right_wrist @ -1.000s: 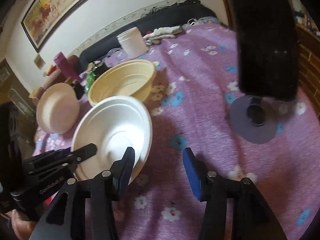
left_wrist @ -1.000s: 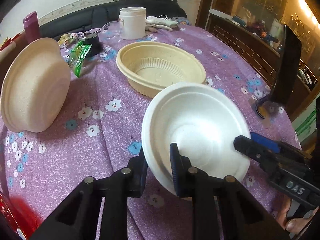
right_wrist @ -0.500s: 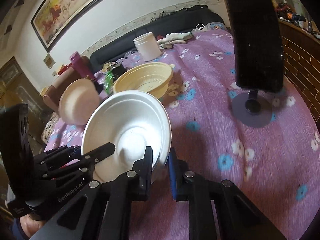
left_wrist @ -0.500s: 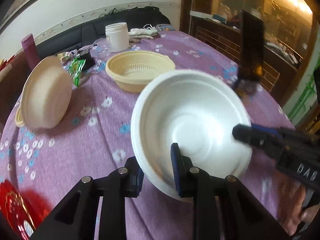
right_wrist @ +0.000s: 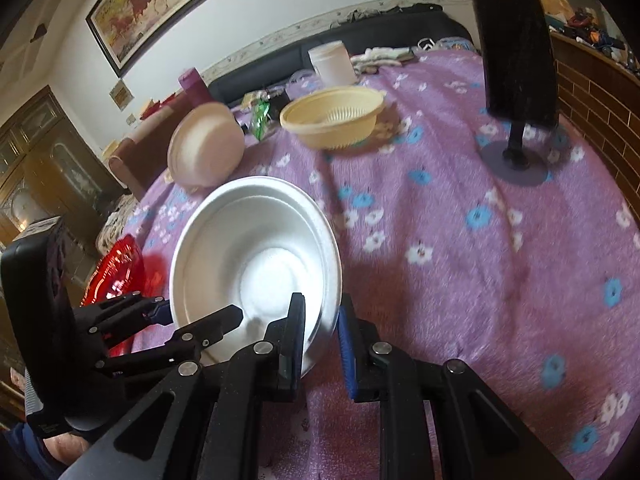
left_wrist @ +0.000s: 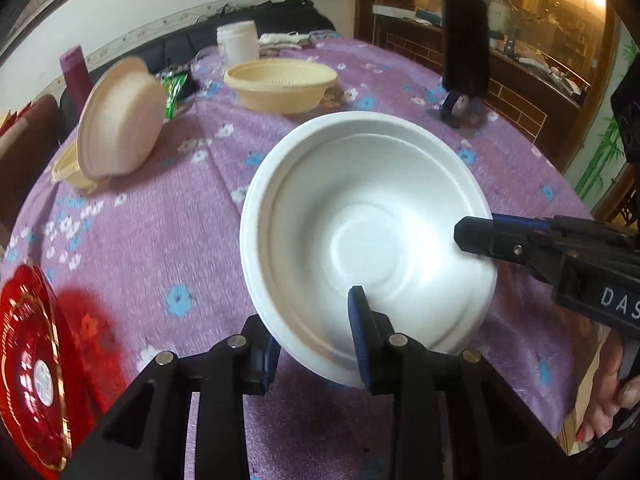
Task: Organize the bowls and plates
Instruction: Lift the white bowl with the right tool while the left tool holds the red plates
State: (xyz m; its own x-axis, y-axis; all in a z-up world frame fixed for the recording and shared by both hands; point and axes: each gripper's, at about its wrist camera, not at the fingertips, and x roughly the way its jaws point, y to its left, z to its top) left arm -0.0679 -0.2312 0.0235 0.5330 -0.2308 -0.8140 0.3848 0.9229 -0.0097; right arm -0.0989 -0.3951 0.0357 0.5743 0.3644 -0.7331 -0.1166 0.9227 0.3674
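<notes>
Left jaws: the left gripper point(left_wrist: 312, 332) straddles the near rim of the white foam bowl point(left_wrist: 368, 236), one pad inside, one under the wall; its jaws have just been easing apart, rim between them, and whether the pads press I cannot tell.
Right jaws: the right gripper point(right_wrist: 320, 340) is pinching the bowl's right-hand rim point(right_wrist: 324, 320), jaws nearly together after closing on it.
Bowl: lifted clear of the purple flowered cloth on the counter point(right_wrist: 460, 240), tipped so its mouth faces both cameras.
Key relation: from the white bowl, the cream ribbed plastic bowl point(left_wrist: 280, 84) sits straight beyond, upright and open, well apart.
Also from the bowl: a beige bowl tipped on its edge point(left_wrist: 120, 120) lies beyond and left; a red plate point(left_wrist: 32, 360) lies near left.
Nearer hand: both meet the same bowl; the right looks the surer grip.
Judgement: looks like a handover, then a carry outward to nest in the cream bowl.
</notes>
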